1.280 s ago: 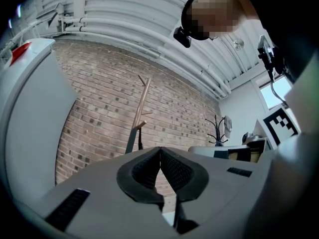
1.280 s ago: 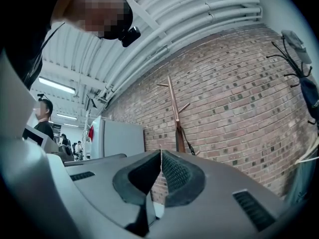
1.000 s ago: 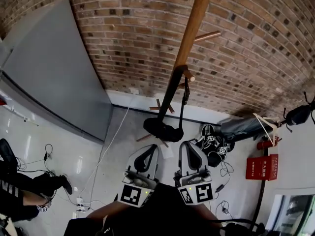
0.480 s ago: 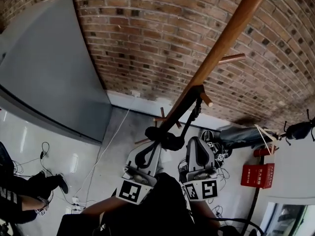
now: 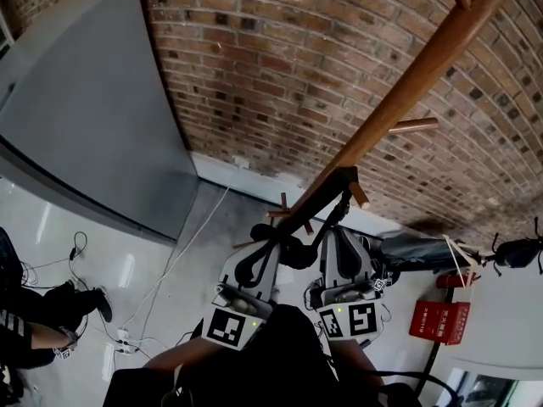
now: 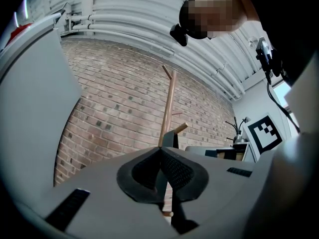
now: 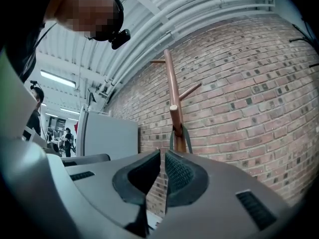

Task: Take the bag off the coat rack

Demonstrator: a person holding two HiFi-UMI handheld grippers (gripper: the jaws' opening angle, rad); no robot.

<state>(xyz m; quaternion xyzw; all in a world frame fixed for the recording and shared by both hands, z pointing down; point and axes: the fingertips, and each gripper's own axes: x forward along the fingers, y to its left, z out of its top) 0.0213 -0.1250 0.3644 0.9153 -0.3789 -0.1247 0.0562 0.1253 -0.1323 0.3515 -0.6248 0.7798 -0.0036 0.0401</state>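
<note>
A brown wooden coat rack (image 5: 407, 79) stands against the brick wall, and its pole crosses the head view on a slant. A black bag (image 5: 293, 251) hangs low beside the pole, its dark strap (image 5: 335, 206) looped over a short peg (image 5: 358, 195). My left gripper (image 5: 265, 251) is just left of the bag and my right gripper (image 5: 339, 234) just right of it; both are shut with nothing in them. The left gripper view has the pole (image 6: 169, 103) straight ahead of its gripper (image 6: 160, 173). The right gripper view shows the strap (image 7: 185, 133) on the peg above its gripper (image 7: 162, 176).
A tall grey panel (image 5: 85, 117) stands at the left against the brick wall (image 5: 280, 75). Cables (image 5: 127, 337) trail over the floor, near a seated person's legs (image 5: 34, 329). A red box (image 5: 441, 320) and dark gear (image 5: 517, 253) lie at the right.
The rack and bag have come closer and lean more across the head view. Both grippers have risen toward the bag and now flank it.
</note>
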